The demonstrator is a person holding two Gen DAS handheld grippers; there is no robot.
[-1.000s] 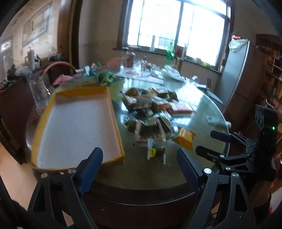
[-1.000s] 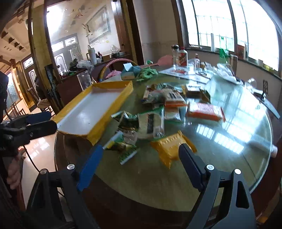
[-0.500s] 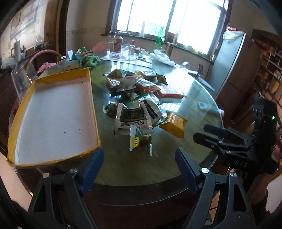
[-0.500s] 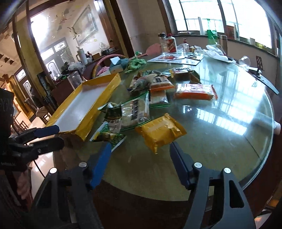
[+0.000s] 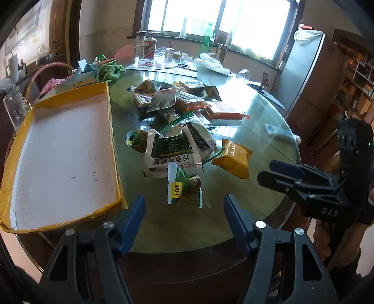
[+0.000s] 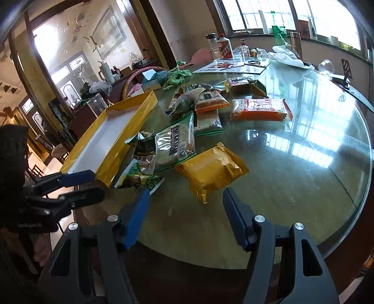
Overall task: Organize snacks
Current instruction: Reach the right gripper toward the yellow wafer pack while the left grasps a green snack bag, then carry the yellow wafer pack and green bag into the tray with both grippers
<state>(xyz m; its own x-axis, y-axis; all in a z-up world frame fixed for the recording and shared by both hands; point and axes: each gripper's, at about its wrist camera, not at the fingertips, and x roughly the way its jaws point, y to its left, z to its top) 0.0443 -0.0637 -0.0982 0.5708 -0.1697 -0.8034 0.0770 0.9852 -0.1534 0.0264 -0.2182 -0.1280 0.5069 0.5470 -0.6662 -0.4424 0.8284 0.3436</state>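
snack packets point(image 5: 173, 149) lie heaped on the round glass counter point(image 5: 257, 121) ahead of both grippers' wide-open, empty fingers point(image 5: 134, 219).

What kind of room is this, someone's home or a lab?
Most likely a home dining room. A big round glass-topped table holds loose snack packets and liquor bottles, with a fridge standing beside the window.
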